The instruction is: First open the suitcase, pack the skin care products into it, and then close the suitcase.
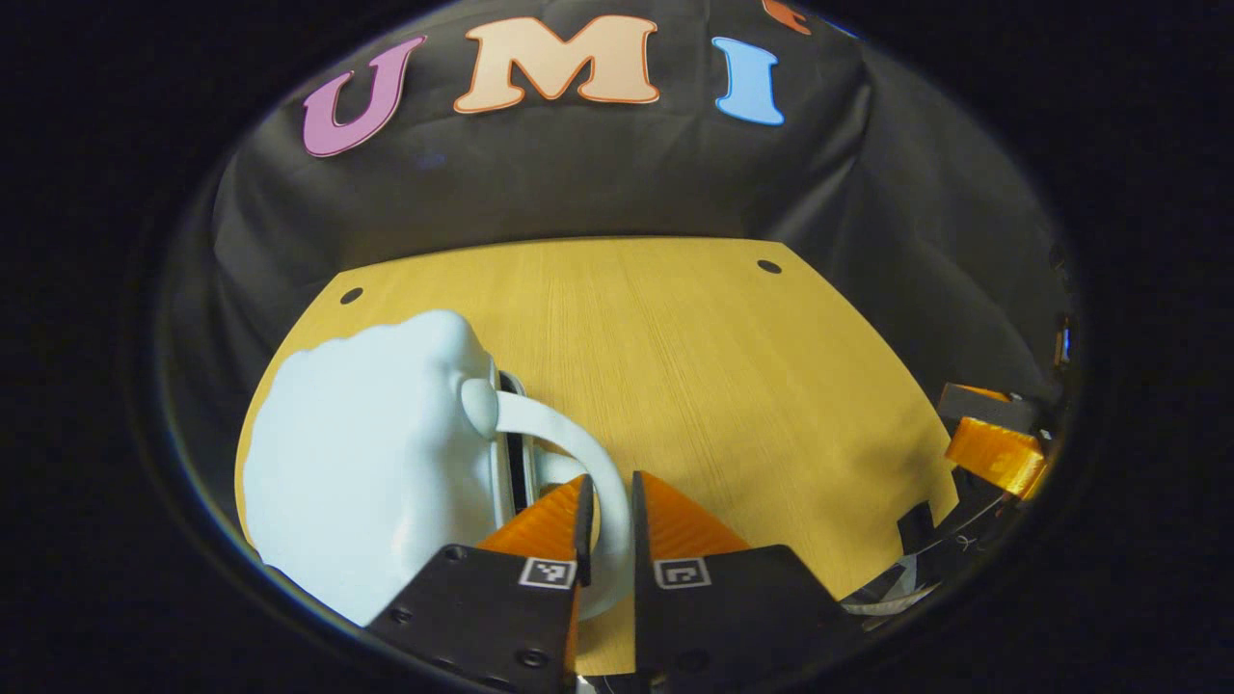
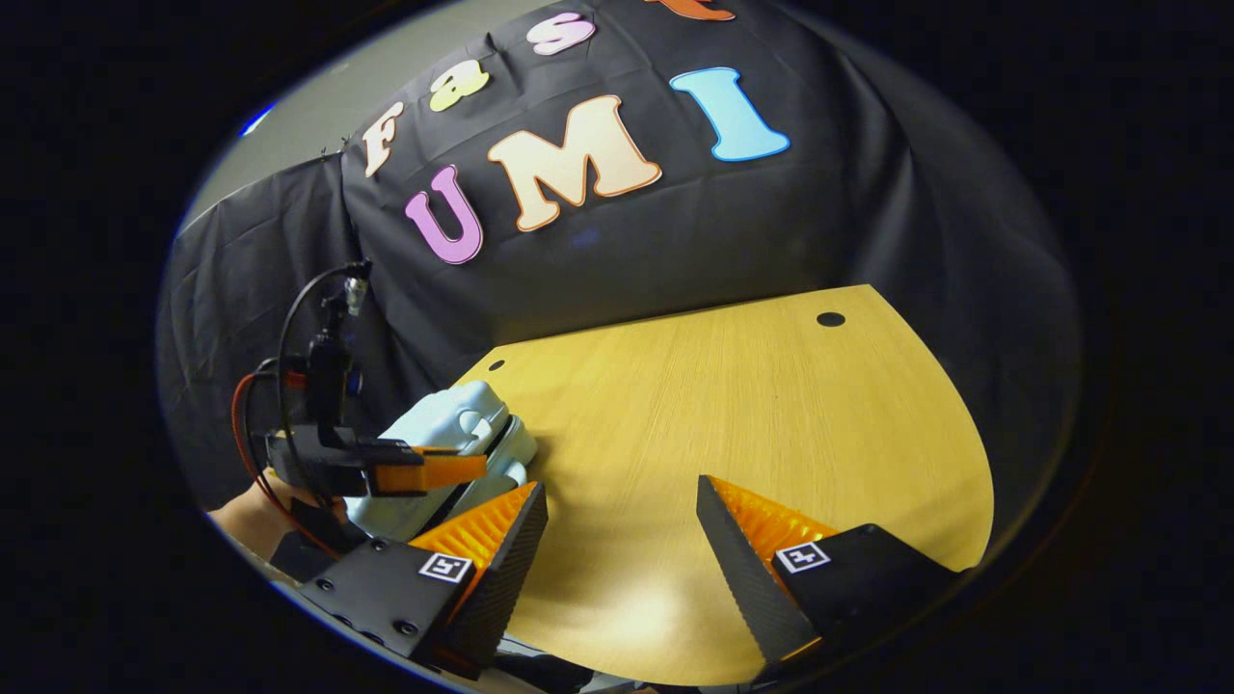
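Pale blue hard-shell suitcase (image 1: 371, 463), lumpy moulded lid, on wooden table's left side; curved handle (image 1: 578, 453) toward table centre.

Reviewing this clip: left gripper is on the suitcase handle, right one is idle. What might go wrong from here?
1. The left gripper pinches only the thin curved handle; the handle might slip out when pulled.
2. The suitcase sits near the table's left edge, so a tug may drag it off.
3. The right gripper hangs open over bare table, apart from the suitcase, so nothing steadies the suitcase against that pull.
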Demonstrator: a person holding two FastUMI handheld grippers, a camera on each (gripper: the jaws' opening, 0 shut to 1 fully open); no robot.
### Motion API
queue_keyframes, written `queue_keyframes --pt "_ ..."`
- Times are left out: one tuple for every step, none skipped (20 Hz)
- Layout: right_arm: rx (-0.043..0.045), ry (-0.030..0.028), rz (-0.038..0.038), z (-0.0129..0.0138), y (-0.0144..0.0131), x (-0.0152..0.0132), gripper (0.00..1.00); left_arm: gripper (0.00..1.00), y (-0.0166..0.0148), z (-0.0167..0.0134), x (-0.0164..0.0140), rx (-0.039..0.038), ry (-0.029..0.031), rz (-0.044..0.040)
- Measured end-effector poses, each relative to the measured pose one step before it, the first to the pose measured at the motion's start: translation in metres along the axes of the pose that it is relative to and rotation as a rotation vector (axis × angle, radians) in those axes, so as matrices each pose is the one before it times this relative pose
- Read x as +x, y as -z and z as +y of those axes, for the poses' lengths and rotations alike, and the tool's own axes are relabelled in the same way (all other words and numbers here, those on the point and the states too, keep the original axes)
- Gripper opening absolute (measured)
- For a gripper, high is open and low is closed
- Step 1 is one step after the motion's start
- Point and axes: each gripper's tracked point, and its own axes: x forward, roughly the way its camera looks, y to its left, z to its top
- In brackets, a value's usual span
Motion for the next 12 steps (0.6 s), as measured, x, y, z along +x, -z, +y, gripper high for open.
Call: queue_keyframes --pt "-0.00448 -0.00581 -0.00591 -0.00315 -0.00511 0.00059 0.98 0.22 -0.00366 -0.00678 -0.0032 0.00318 -0.00743 -0.02897" --pt "-0.00897 -0.00233 -0.00849 -0.00167 -0.00746 0.00088 0.98 0.41 -0.01006 -0.00407 -0.00557 -0.00038 -0.00759 -0.04209" --pt "-0.01422 0.00419 -0.01842 -0.00271 -0.00842 -0.00076 0.98 0.55 -0.01028 -0.00473 -0.00548 -0.00924 -0.0041 -0.03674" --pt "-0.01923 0.00755 -0.03182 -0.00161 -0.01277 -0.00209 0.98 0.69 -0.01085 -0.00685 -0.00519 -0.0146 -0.00873 -0.04677" --pt "-0.02337 0.01409 -0.04304 -0.00047 -0.01562 -0.00127 0.98 0.83 -0.01716 -0.00121 -0.01412 -0.0163 -0.01491 -0.05132" --pt "-0.02932 0.01441 -0.05303 0.0012 -0.01772 -0.00254 0.98 0.97 -0.01238 0.0016 -0.00319 -0.01397 -0.02105 -0.06429" --pt "-0.03193 0.02239 -0.06195 0.00096 -0.02122 -0.00232 0.98 0.95 -0.01698 0.005 -0.00576 -0.01164 -0.02996 -0.06168" --pt "-0.02941 0.02124 -0.06696 0.00344 -0.02231 -0.00135 0.98 0.95 -0.01843 0.00764 -0.00724 -0.00533 -0.02653 -0.0596" --pt "-0.02605 0.02558 -0.06583 0.00265 -0.02121 0.00034 0.98 0.95 -0.0177 0.00608 -0.00873 -0.00409 -0.01837 -0.05007" --pt "-0.02396 0.02179 -0.06282 0.00425 -0.0204 -0.00009 0.98 0.95 -0.02109 0.00254 -0.00853 -0.0146 0.00499 -0.06868" --pt "-0.02077 0.01511 -0.04802 0.0056 -0.01701 0.00052 0.97 0.95 -0.01971 0.00246 -0.00426 -0.00934 0.01115 -0.04466" --pt "-0.01892 0.0079 -0.03658 0.00654 -0.01378 -0.00014 0.97 0.94 -0.01713 0.00589 -0.00529 -0.00326 0.00052 -0.03392"
